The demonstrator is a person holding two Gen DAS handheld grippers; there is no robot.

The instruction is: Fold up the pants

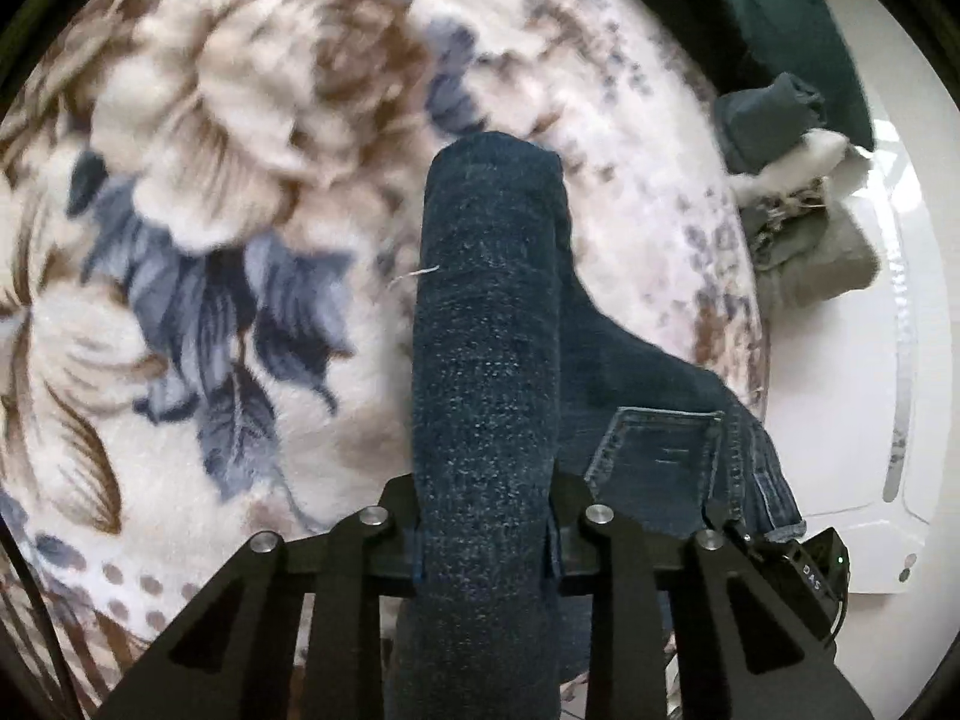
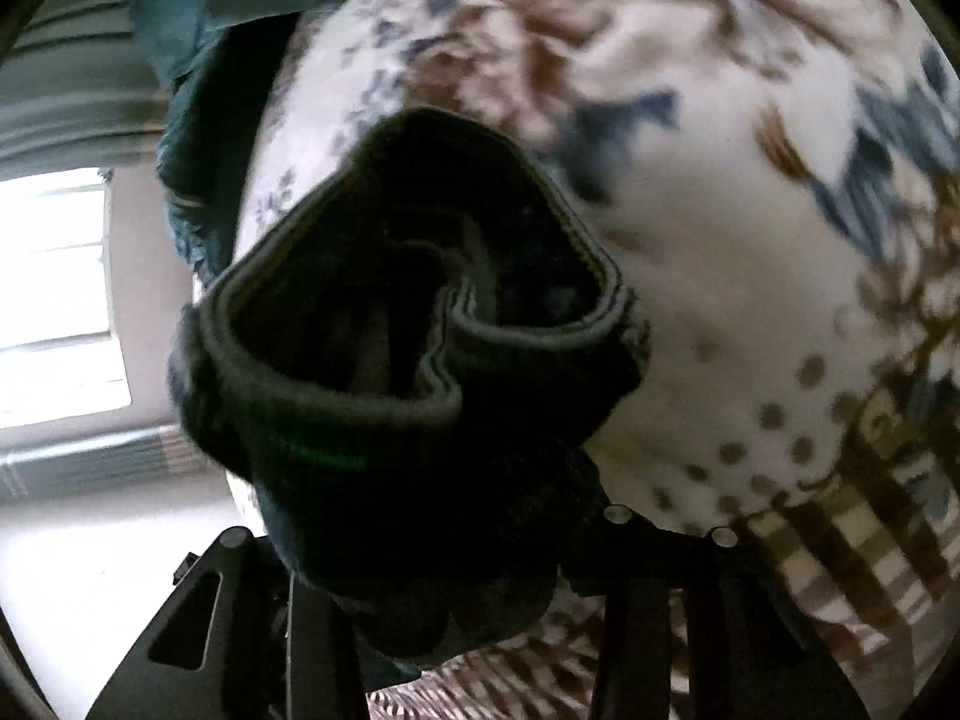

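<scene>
Dark blue denim pants (image 1: pixel 486 372): one folded length clamped between the left gripper (image 1: pixel 485 534) fingers, running forward from them over the fleece. Back pocket (image 1: pixel 657 456) and waistband spread just right of those fingers. Open leg hem (image 2: pixel 414 324) bunched and clamped in the right gripper (image 2: pixel 420 546) fingers, lifted close to the lens. Beneath, cream fleece bed blanket with brown and blue flowers (image 1: pixel 240 192). Far right, small pile of grey and white clothes (image 1: pixel 798 198) at the blanket's edge.
</scene>
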